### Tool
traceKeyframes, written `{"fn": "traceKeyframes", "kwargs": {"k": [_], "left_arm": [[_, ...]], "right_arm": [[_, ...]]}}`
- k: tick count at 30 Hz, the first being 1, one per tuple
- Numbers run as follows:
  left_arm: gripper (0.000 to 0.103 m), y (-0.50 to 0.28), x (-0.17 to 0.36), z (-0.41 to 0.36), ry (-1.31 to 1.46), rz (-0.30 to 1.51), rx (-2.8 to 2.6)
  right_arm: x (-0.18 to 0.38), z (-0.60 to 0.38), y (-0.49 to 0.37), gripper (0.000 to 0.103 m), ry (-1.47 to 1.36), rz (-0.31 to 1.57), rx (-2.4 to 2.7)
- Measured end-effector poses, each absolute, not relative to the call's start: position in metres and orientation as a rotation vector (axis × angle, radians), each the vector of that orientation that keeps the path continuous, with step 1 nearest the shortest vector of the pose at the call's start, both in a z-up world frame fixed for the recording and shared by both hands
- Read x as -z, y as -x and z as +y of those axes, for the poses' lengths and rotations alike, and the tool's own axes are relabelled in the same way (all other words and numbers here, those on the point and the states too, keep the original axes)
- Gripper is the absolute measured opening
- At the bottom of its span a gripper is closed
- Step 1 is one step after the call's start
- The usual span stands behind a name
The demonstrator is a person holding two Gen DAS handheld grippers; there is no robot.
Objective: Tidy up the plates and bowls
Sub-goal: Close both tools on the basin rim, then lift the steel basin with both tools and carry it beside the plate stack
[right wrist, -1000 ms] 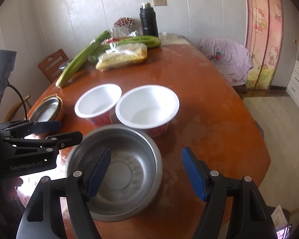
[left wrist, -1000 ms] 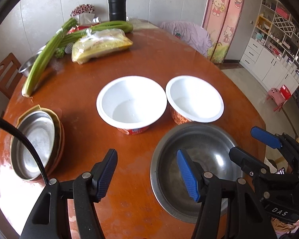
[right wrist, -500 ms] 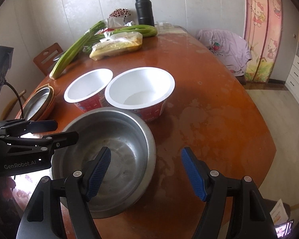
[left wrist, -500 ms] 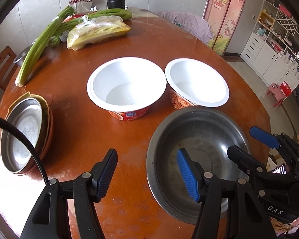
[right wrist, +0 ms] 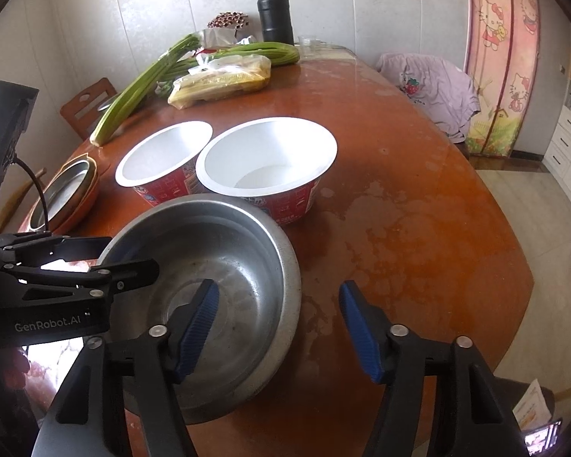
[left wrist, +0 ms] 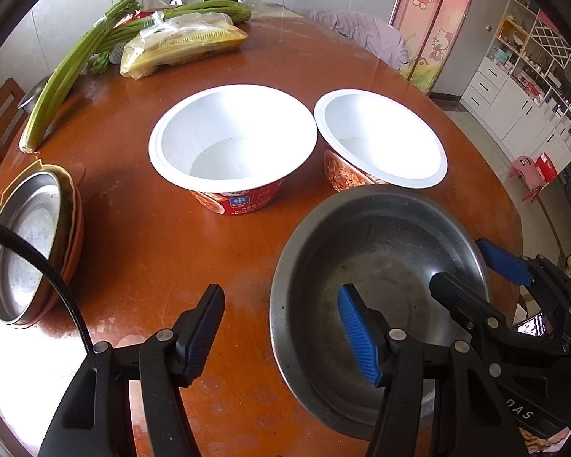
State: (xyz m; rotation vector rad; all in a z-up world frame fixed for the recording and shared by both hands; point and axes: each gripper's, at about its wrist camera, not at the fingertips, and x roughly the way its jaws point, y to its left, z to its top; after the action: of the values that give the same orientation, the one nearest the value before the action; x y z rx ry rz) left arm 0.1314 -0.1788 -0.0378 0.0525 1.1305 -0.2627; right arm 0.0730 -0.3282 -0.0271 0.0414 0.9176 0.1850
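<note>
The steel bowl (left wrist: pixel 377 289) sits on the table (left wrist: pixel 163 251) near its 6 o'clock edge, with both grippers straddling its rim. The left gripper (left wrist: pixel 281 337) has its jaws apart: one finger hangs inside the bowl at its 9 o'clock wall, the other outside over bare wood, neither pressing metal. The right gripper (right wrist: pixel 279 333) has just been closing its jaws, which stand apart with the bowl's 3 o'clock rim between them, one finger inside, one outside; I see no pad on the metal yet.

The likely trouble: thin, sloped steel is slippery, so a pinch by one side before the other could tip the bowl or skate it toward the two white paper bowls, the large one (left wrist: pixel 234 144) at 12 o'clock and the smaller one (left wrist: pixel 380 139) at 1 o'clock, whose rim looks touching or just beside the steel rim. Those are light and would shove easily. An uneven lift could also drag the bowl off the near table edge.

Open room lies at 9 o'clock, bare wood between the steel bowl and the stack of plates (left wrist: pixel 30 243) by the left rim, which looks the natural destination. The vegetables (left wrist: pixel 68 72) and bag (left wrist: pixel 182 43) sit well away at 11 o'clock
</note>
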Motion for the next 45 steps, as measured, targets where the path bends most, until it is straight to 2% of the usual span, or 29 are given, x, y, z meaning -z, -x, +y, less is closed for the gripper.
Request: {"fn": "traceKeyframes", "kwargs": {"k": [4, 8, 13, 29, 45], "left_arm": [[0.062, -0.133, 0.041, -0.181, -0.038, 1.135, 0.283], [0.061, -0.133, 0.044, -0.183, -0.021, 1.151, 0.302], [0.050, -0.131, 0.044, -0.188, -0.011, 1.159, 0.344], [0.048, -0.125, 0.031, -0.174, -0.005, 1.133, 0.325], [0.049, -0.101, 0.013, -0.125, 0.031, 1.080, 0.270]], "right_arm": [[0.033, -0.329, -0.074, 0.052, -0.054, 0.933, -0.191], [0.032, -0.324, -0.071, 0.047, -0.033, 0.914, -0.213], [0.032, -0.318, -0.070, 0.047, -0.026, 0.920, -0.240], [0.018, -0.301, -0.061, 0.047, 0.004, 0.918, -0.264], [-0.003, -0.256, -0.050, 0.047, 0.065, 0.889, -0.339]]}}
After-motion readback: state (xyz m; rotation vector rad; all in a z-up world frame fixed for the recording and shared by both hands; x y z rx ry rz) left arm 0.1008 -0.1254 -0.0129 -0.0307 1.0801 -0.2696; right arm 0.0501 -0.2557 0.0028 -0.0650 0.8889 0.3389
